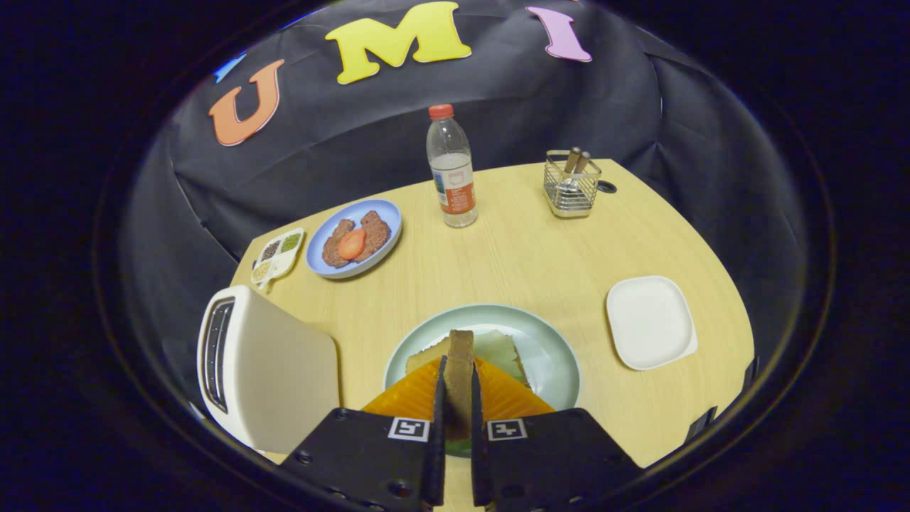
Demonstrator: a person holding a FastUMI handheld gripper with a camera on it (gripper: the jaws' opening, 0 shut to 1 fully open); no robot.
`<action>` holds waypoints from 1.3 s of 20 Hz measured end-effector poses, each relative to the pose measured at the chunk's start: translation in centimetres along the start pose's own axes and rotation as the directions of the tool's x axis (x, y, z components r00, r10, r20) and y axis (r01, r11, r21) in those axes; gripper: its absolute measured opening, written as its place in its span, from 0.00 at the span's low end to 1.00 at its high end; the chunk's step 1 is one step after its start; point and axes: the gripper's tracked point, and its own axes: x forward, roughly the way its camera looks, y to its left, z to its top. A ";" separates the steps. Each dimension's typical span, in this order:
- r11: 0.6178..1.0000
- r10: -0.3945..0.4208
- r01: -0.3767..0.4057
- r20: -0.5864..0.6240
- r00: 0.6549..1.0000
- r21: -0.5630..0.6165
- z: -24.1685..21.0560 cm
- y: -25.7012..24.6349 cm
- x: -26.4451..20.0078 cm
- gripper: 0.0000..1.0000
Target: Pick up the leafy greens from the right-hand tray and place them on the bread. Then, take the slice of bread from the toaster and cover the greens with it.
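Brown crust shows edge-on between my fingers: the gripper [458,398] is clamped on a slice of bread [460,370], both fingers pressing its flat faces, and I hold it upright just over the pale green plate [554,355]. On that plate, beyond and beneath the held slice, lies another slice of bread [425,355] with the leafy greens [501,350] spread over it.

So I judge the first half done: the greens are out of the white tray [650,321], which sits to the right of the plate, and they are on the bread. The second half looks well under way too, since the toaster [266,370] stands to the left of my fingers and I cannot see a slice in its slots from here. What is left, as I read it, is to tip the slice flat, lower it over the greens and let go.

As for writing, the water bottle [451,171] at the back of the wooden table [526,256] carries a red and white label, but it is too small for me to read. The square markers on the gripper carry patterns, not words.
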 end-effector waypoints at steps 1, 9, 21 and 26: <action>1.000 -0.004 0.004 -0.002 1.000 -0.002 0.0 -0.6 0.4 0.20; 0.999 -0.034 0.034 0.005 0.999 -0.031 -0.2 -3.0 2.3 0.39; 0.974 0.008 0.029 0.161 0.987 -0.225 2.2 -3.8 -4.4 0.81; 0.958 0.092 0.003 0.317 0.944 -0.288 5.1 -4.5 -11.3 0.96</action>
